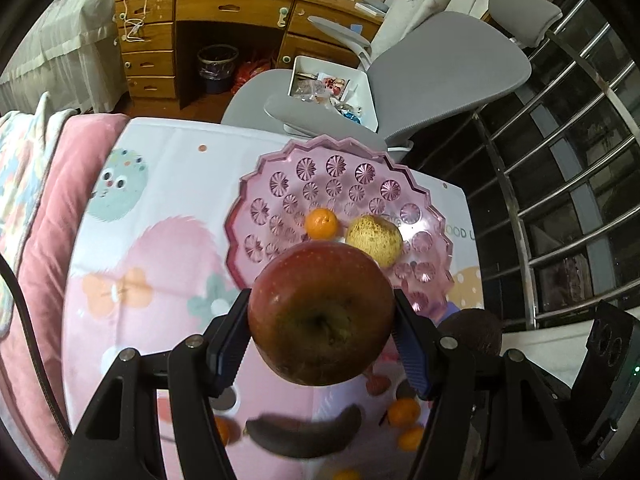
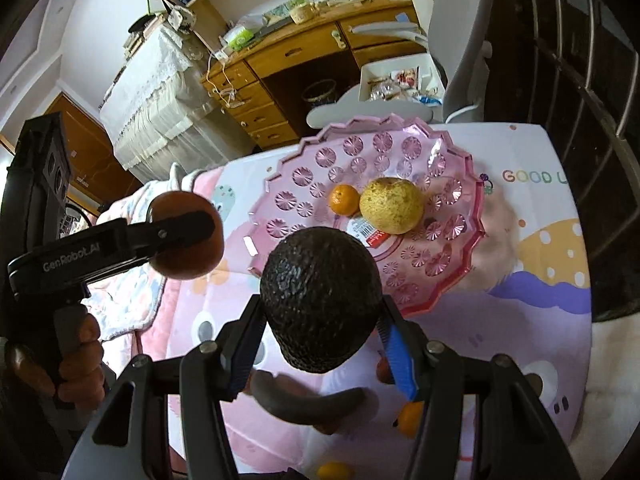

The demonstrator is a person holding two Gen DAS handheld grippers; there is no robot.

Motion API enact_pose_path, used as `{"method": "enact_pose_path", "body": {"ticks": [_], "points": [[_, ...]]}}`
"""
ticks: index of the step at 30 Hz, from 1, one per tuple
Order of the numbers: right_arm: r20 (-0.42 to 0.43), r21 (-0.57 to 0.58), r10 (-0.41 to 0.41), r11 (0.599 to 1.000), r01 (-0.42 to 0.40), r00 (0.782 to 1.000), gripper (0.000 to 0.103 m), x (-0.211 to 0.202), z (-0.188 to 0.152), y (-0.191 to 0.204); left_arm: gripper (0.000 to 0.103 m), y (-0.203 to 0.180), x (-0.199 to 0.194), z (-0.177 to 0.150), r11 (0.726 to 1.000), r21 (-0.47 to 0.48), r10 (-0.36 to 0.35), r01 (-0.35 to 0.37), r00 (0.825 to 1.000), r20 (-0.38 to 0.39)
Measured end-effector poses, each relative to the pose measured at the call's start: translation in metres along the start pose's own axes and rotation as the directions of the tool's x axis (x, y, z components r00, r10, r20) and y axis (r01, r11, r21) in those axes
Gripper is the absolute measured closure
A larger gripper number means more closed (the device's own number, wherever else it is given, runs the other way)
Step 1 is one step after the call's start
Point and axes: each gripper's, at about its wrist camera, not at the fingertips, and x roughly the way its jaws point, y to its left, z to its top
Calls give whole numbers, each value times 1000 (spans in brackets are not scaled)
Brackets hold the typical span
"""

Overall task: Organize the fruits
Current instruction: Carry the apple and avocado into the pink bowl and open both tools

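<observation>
A wooden desk [image 1: 224, 36] with drawers stands beyond a grey office chair [image 1: 440, 76], beside lace-draped furniture [image 2: 148, 108].

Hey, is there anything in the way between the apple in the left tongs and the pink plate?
Nothing visible blocks it. The apple hangs in the left tongs just short of the pink plate. A tangerine and a pear already lie near the plate's middle, but bare plate shows around them.
</observation>
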Motion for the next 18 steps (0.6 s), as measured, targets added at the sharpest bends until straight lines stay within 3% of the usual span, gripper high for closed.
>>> {"method": "enact_pose_path", "body": {"ticks": [8, 18], "points": [[-68, 59, 8, 998, -4, 998, 46, 40, 6, -20, 39, -2, 48, -3, 999, 36, 13, -13, 1000, -19], [-94, 150, 43, 988, -29, 995, 45, 61, 6, -32, 35, 9, 74, -6, 999, 24, 32, -30, 996, -88]]}}
